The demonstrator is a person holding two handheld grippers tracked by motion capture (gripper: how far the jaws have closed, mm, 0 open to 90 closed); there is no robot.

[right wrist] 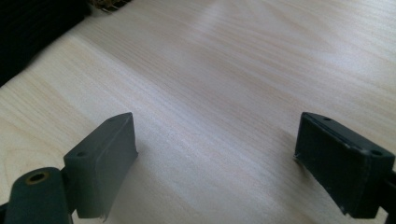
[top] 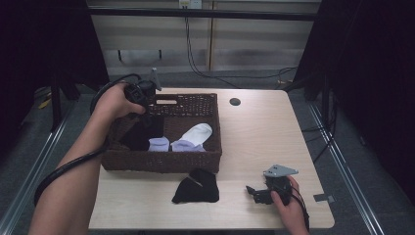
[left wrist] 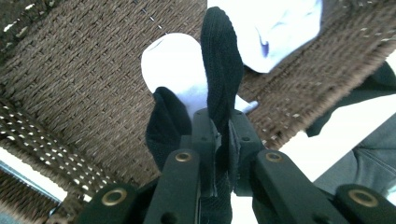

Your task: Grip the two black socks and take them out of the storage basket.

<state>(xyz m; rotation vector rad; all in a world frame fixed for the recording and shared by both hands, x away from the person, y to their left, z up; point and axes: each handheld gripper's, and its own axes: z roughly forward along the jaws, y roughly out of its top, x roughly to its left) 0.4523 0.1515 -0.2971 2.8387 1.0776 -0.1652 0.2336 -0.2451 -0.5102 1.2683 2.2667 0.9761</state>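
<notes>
Left gripper (left wrist: 218,128) clamped on black sock (left wrist: 222,70), above basket (top: 195,161) at table's left edge. Right gripper (right wrist: 215,154) jaws apart, resting near table's front right corner.

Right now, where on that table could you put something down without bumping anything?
The bare wood right of the wicker basket, out to the table edge, is free. The front strip between the black sock and the right gripper is narrow. The basket is crowded: white socks and the left gripper lifting another black sock.
</notes>
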